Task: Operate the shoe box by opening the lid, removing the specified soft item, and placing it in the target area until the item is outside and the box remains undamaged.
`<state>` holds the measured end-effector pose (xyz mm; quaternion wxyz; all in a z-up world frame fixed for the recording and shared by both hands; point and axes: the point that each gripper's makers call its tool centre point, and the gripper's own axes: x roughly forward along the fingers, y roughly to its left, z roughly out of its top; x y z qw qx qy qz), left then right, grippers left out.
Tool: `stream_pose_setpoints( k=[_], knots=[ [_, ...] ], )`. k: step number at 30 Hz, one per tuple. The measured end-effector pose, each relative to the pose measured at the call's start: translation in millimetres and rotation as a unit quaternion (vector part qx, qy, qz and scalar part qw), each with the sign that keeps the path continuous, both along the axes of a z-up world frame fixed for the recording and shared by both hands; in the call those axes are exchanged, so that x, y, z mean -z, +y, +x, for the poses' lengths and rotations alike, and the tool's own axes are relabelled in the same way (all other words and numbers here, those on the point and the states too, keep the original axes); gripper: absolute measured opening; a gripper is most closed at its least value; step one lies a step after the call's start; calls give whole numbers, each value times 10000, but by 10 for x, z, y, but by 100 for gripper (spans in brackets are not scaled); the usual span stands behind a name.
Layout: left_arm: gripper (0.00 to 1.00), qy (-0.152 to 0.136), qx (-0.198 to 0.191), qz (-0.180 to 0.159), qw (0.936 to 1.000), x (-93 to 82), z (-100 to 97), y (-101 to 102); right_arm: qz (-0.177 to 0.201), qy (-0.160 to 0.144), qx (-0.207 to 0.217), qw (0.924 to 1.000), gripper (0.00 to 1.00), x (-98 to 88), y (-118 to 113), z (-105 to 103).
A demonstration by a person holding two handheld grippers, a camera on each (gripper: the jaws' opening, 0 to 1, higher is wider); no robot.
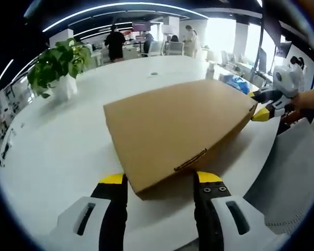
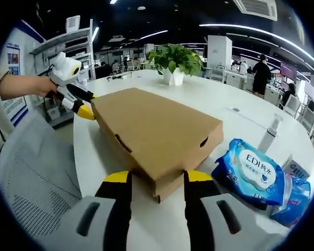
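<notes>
White table (image 1: 57,151) | cardboard box (image 1: 178,125) shut | office | both tongs (image 1: 159,180) (image 2: 152,178) agape at corners

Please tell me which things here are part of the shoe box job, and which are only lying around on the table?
For the job:
box, lid closed
left gripper, open, at one corner of the box
right gripper, open, at another corner

Lying about:
potted plant
blue wipes packs
white bottle
mesh chair
table
</notes>
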<state>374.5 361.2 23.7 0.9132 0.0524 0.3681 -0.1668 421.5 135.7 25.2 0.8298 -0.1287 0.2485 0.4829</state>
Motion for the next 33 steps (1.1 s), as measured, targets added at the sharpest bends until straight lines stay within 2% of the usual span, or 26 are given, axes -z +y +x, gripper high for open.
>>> stream_pose_setpoints(
  k=[4, 6, 12, 33],
  knots=[
    [50, 43, -9, 33, 10000, 31, 5, 2, -46, 25, -6, 10000, 36, 29, 1, 2],
    [49, 121, -61, -63, 9999, 46, 6, 7, -75, 23, -11, 10000, 36, 43, 2, 7],
    [49, 97, -51, -72, 9999, 39, 49, 11, -68, 34, -1, 10000, 35, 42, 0, 59],
    [49, 112, 58, -66, 9999, 46, 517, 49, -100, 46, 114, 9999, 35, 47, 25, 473]
  ],
)
